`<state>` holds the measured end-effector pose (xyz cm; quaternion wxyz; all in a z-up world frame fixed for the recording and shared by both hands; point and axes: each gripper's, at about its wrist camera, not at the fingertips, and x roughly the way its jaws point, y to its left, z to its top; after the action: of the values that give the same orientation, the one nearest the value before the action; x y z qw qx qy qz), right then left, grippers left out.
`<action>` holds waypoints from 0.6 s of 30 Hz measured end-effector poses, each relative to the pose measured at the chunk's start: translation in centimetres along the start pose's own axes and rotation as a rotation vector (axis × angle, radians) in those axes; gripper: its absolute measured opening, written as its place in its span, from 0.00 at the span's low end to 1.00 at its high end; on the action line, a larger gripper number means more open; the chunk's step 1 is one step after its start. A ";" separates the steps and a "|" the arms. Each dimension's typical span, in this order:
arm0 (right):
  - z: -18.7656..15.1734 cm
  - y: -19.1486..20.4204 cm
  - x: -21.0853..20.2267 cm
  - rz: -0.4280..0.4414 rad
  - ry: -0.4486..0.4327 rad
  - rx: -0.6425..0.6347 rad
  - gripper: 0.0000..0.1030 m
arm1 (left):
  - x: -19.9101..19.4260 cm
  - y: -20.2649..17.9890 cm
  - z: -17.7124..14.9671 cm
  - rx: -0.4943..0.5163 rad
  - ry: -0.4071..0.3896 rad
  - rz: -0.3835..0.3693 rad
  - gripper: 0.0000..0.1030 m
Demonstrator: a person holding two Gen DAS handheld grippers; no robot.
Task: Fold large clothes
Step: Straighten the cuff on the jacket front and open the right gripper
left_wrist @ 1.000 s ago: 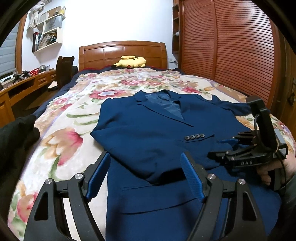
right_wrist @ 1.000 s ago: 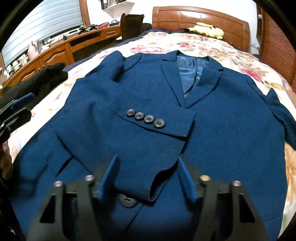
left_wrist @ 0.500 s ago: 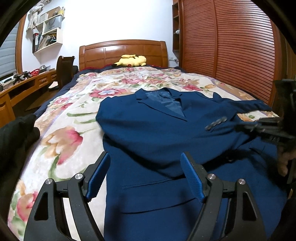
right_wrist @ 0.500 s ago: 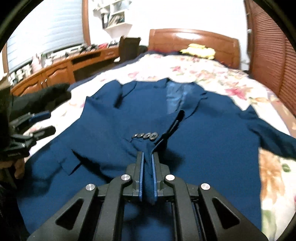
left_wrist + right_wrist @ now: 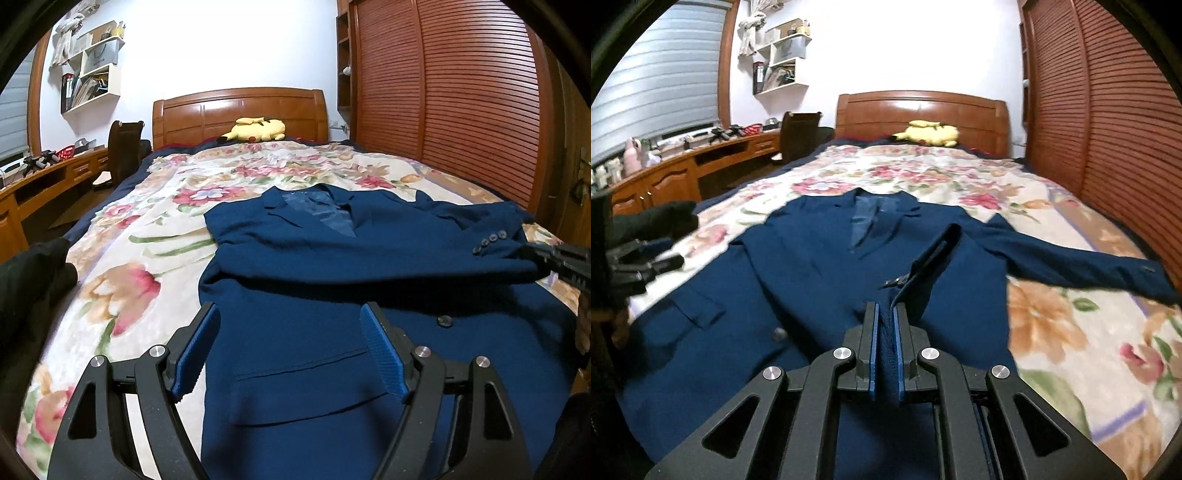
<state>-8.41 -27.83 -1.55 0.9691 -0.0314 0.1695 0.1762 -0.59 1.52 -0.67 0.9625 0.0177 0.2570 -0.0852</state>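
Navy-blue wool suit jacket (image 5: 332, 280) front-up on the floral-quilted bed (image 5: 140, 236), one sleeve pinched

The right hand-held gripper (image 5: 885, 332) is clenched on the jacket's sleeve cuff (image 5: 934, 254), lifted above the chest; its cuff buttons show only edge-on. The left hand-held gripper (image 5: 286, 347) hovers released over the lower hem, which is cut off below. The other sleeve (image 5: 1082, 262) stretches to the bed's right edge beside the slatted brown wardrobe doors (image 5: 461, 92); bare quilt lies toward the headboard.

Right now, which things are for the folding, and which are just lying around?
For the folding:
blue jacket
its sleeve cuff, pinched in the right gripper
left gripper, open

Just lying around:
yellow plush toy
floral blanket
black garment
chair
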 end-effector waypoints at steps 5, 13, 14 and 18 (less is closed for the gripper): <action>-1.4 1.9 -1.3 -0.001 0.024 -0.005 0.07 | -0.2 -0.6 0.0 0.008 -0.004 -0.015 0.77; -2.9 4.1 -3.3 0.025 0.088 -0.017 0.07 | -0.4 -1.4 0.1 0.010 -0.007 -0.044 0.77; -3.1 4.3 -3.5 0.031 0.092 -0.016 0.07 | -0.4 -1.5 0.1 0.013 -0.007 -0.048 0.77; -3.2 4.4 -4.3 -0.003 0.100 -0.004 0.25 | -0.5 -2.0 0.1 0.020 -0.010 -0.057 0.77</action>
<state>-14.72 -25.52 -3.11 0.9597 -0.0425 0.2172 0.1734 -1.32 -0.39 -0.27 0.9607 0.0195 0.2519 -0.1151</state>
